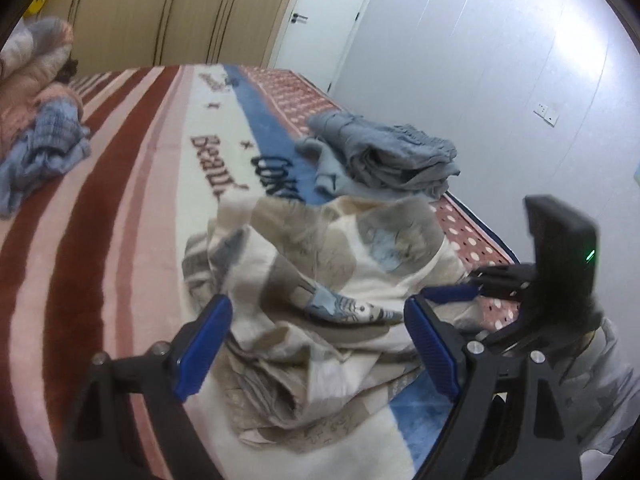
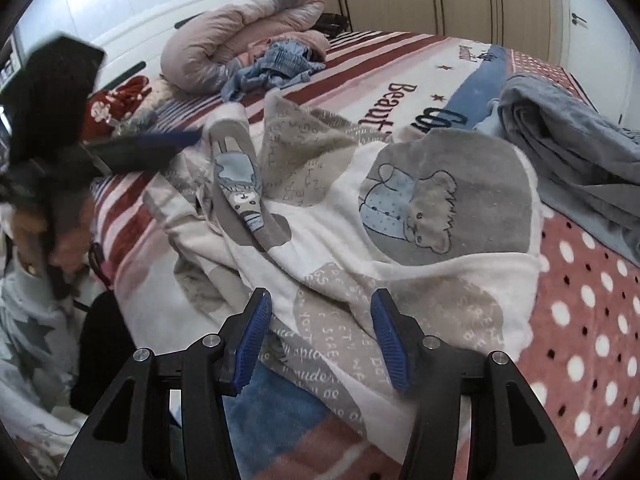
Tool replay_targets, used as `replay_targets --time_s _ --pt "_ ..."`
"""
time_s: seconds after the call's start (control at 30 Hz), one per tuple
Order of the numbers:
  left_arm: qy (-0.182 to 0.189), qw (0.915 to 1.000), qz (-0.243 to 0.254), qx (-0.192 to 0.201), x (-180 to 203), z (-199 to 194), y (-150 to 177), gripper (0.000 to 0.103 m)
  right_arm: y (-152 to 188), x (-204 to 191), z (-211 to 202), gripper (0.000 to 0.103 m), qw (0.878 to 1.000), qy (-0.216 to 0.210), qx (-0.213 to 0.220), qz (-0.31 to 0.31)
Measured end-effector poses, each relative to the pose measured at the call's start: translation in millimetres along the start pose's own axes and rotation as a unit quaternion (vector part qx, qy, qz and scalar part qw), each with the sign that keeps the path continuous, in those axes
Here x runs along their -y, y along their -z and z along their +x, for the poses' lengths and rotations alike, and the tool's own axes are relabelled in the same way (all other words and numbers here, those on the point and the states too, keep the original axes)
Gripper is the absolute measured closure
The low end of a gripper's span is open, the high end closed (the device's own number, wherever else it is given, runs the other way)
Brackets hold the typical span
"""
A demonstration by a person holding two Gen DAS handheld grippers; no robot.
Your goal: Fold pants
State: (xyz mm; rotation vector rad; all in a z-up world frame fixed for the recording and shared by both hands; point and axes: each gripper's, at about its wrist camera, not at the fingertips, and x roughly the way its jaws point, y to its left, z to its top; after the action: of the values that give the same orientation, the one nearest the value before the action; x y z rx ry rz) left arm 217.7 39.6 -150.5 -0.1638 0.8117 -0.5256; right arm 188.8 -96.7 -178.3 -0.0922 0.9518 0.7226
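Both your left gripper (image 1: 316,344) and right gripper (image 2: 320,340) hang open over the crumpled pants (image 2: 360,240), bottom middle. Grab one layer only, or they bunch up.

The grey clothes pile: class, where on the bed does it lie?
The grey clothes pile lies at the right of the right wrist view, on the blanket near its dotted edge, just beyond the crumpled bear-print pants.
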Motion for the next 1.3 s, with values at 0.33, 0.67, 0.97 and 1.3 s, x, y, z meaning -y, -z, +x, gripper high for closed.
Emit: replay_targets --time_s 0.33,0.67,0.97,1.3 --pt "-0.004 0.9983 -0.037 0.046 -34.4 -45.6 -5.2 0.018 -45.6 -42.1 14.9 0.058 0.996 -0.063 0.056 -0.038" --pt "-0.003 0.9979 -0.049 0.043 -49.8 -55.4 6.4 0.018 -33.2 -60.4 41.6 0.084 0.994 -0.019 0.022 -0.110" --pt "-0.006 0.9982 -0.047 0.036 -47.2 -51.8 9.9 0.018 -43.5 -58.7 33.5 0.081 0.988 0.003 0.029 -0.153" --pt "-0.008 0.9979 -0.050 0.040 -47.3 -54.6 9.9 0.018 -45.8 -74.8 71.9 0.074 0.978 0.067 0.010 -0.198"
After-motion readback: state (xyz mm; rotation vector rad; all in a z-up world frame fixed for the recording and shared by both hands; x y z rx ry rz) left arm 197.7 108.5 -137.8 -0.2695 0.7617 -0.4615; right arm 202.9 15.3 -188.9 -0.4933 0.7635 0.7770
